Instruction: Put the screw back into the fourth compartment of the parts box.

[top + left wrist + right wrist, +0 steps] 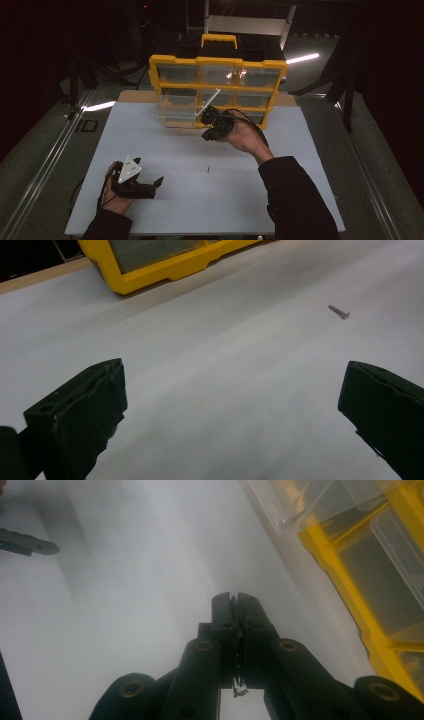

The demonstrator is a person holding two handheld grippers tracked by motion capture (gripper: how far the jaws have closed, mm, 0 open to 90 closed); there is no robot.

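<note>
Right gripper [209, 126] hovers by the yellow plastic compartment organiser [218, 90], jaws pinched on a small metal screw [239, 687], while the left gripper [145, 186] rests wide open, empty.

A bright yellow plastic organiser case [218, 90] with clear, colourless drawer fronts and a yellow carry handle stands at the far side of a plain white board [165, 200], whose far edge shows a strip of pale tan wood. Near the middle of that white surface lies a small silvery-grey metal screw [339, 312], and the left gripper [150, 186] at the near left is matt black with a light grey three-cornered plate on top. The right gripper [209, 131] is black too, with brass-coloured rings at its pivots, and the sleeve [295, 200] behind it is black.
</note>
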